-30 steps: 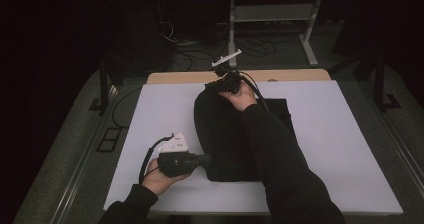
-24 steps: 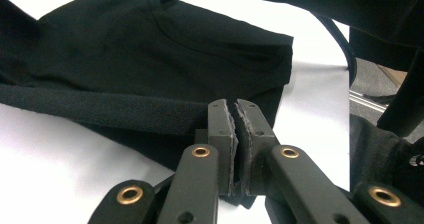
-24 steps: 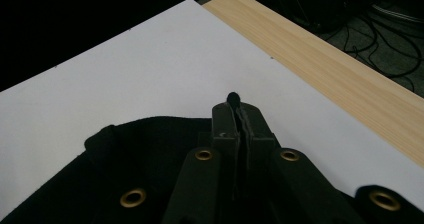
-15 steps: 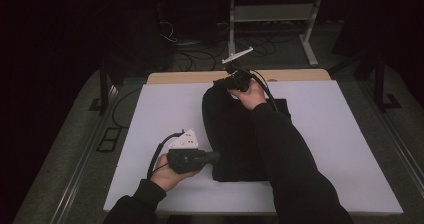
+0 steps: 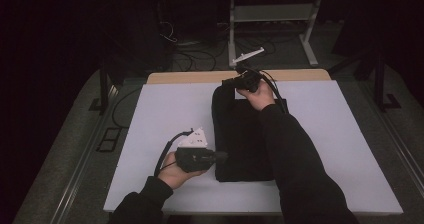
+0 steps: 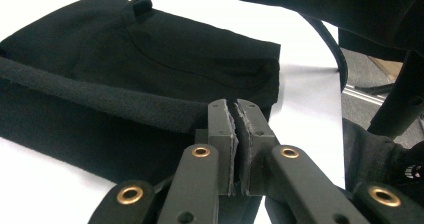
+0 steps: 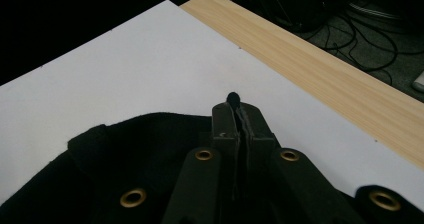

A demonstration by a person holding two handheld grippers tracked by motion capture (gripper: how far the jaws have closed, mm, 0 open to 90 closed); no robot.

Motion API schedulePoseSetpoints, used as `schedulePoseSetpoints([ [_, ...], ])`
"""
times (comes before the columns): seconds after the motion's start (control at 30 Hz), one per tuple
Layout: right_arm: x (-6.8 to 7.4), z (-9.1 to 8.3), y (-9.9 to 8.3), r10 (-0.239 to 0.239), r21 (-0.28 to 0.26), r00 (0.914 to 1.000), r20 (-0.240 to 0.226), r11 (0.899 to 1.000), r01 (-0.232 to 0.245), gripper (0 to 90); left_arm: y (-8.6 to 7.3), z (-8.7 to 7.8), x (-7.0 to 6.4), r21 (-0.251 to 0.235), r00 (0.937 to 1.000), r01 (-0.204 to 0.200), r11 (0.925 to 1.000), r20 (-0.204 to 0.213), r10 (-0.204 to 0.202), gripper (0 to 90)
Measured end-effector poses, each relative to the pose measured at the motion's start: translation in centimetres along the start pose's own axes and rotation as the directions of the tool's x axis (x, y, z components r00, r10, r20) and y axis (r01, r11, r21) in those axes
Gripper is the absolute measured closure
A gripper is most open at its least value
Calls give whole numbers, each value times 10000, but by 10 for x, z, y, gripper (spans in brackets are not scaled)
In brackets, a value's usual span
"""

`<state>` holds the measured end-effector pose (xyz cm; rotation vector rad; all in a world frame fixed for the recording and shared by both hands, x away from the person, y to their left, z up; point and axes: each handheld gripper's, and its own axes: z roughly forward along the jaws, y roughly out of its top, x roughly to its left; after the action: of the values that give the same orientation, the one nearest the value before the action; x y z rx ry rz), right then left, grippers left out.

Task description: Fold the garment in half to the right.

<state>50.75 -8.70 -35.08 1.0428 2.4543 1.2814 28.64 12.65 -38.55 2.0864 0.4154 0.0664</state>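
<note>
While its two jaws press together on a small tuft of black cloth that pokes out past their tips, the right hand-held gripper (image 7: 235,115) pinches the far end of the black garment (image 5: 240,134), and in the high view this right hand-held gripper (image 5: 239,79) sits at the garment's far edge, gripped by the right hand (image 5: 260,95) with its black cable looping just behind it. Directly ahead of those jaws lies the white sheet (image 7: 125,69) that covers the table, and beyond the sheet's edge runs a bare strip of the wooden table (image 7: 325,69); under and behind the jaws the black garment (image 7: 125,154) spreads back toward the person. Nearer the person, the left hand-held gripper (image 6: 235,134) has its jaws drawn close, only a thin slit between the pads, with the garment's near edge right at their tips; whether any cloth is caught between them I cannot tell. Ahead of that left hand-held gripper the black garment (image 6: 125,69) lies flat with a thick folded band running across it and a small loop at its far corner. In the high view the left hand-held gripper (image 5: 220,156) points sideways at the garment's near left edge, held by the left hand (image 5: 175,171), and the garment stretches lengthwise between the two hand-held grippers, under the right sleeve (image 5: 295,159).
</note>
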Motion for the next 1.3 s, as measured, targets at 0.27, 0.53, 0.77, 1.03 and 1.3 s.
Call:
schedulePoseSetpoints([
  [0.27, -7, -7, -7, 108, -61, 9999, 84, 9999, -108, 857, 5, 11, -2, 82, 9998, -121, 9999, 161, 120, 843],
  [0.53, -15, -13, -15, 291, -68, 9993, 215, 9996, -290, 857, 10, 20, -3, 109, 9994, -185, 9998, 301, 182, 843],
  [0.77, -22, -18, -23, 445, -46, 9986, 296, 9990, -444, 856, 15, 30, -5, 174, 9988, -247, 9995, 423, 239, 843],
  [1.03, -30, -26, -30, 608, -105, 9973, 400, 9981, -604, 856, 21, 40, -6, 208, 9981, -302, 9993, 546, 290, 843],
  [1.3, -39, -37, -36, 726, -164, 9959, 541, 9973, -718, 856, 29, 49, -8, 226, 9971, -367, 9991, 679, 351, 843],
])
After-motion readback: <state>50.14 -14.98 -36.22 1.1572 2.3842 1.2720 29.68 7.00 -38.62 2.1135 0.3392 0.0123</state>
